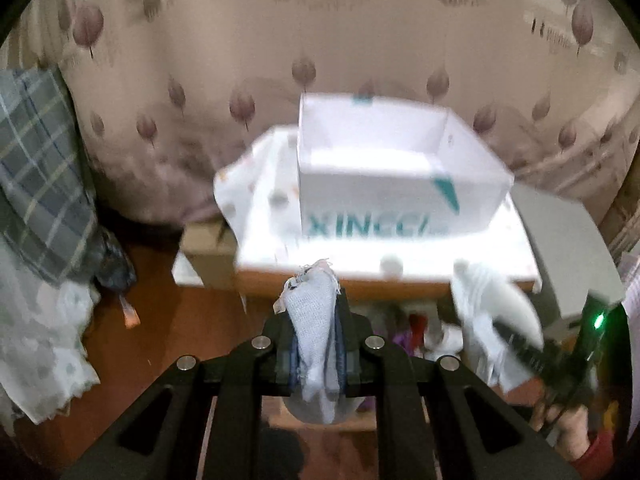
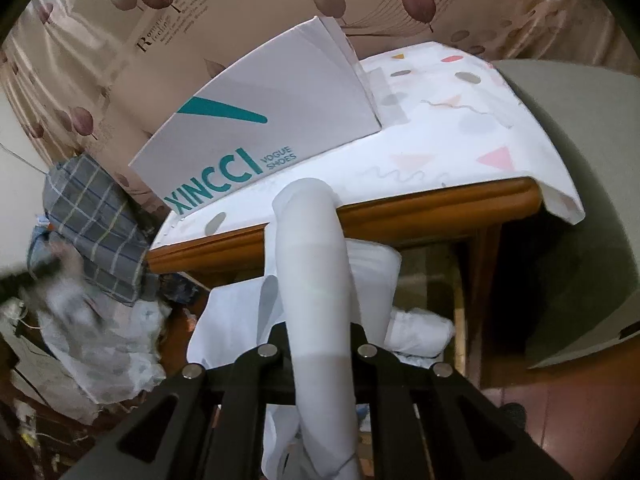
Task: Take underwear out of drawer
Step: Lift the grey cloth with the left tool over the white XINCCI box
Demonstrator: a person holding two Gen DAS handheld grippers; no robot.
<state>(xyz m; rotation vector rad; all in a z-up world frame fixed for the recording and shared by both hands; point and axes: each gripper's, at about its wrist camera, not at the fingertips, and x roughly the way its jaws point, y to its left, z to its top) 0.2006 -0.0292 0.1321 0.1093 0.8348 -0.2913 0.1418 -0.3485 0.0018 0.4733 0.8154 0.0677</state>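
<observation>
We see 2 claws at work, each clamped tight on a piece of cloth. The left claw (image 1: 316,312) has its jaws pressed together on a pale blue knit garment (image 1: 314,320), the underwear as far as we can tell; a frayed corner sticks up past the fingertips and the rest hangs down between the black arms. The picture from this side is blurred.

The right claw (image 2: 316,344) is likewise closed, pinching a pale grey-white garment (image 2: 310,264) that bulges out ahead of the fingertips in a smooth rolled band, its upper end reaching the wooden edge of the bench (image 2: 400,204) in the picture. More white fabric hangs beneath it. In the left wrist view we see this same claw (image 1: 516,340) at the right edge, with white cloth (image 1: 488,320) draped from it and a hand (image 1: 568,424) gripping the handle below.

On the bench lies a white patterned cloth (image 2: 460,120), and on that stands an open white shoebox (image 1: 384,168) with teal lettering; its interior looks bare as far as we can see. A plaid fabric bundle (image 1: 36,176) sits to the left, a leaf-printed curtain (image 1: 200,60) hangs behind, and a grey panel (image 2: 580,200) stands to the right of the bench. We cannot make out the drawer clearly in either view.
</observation>
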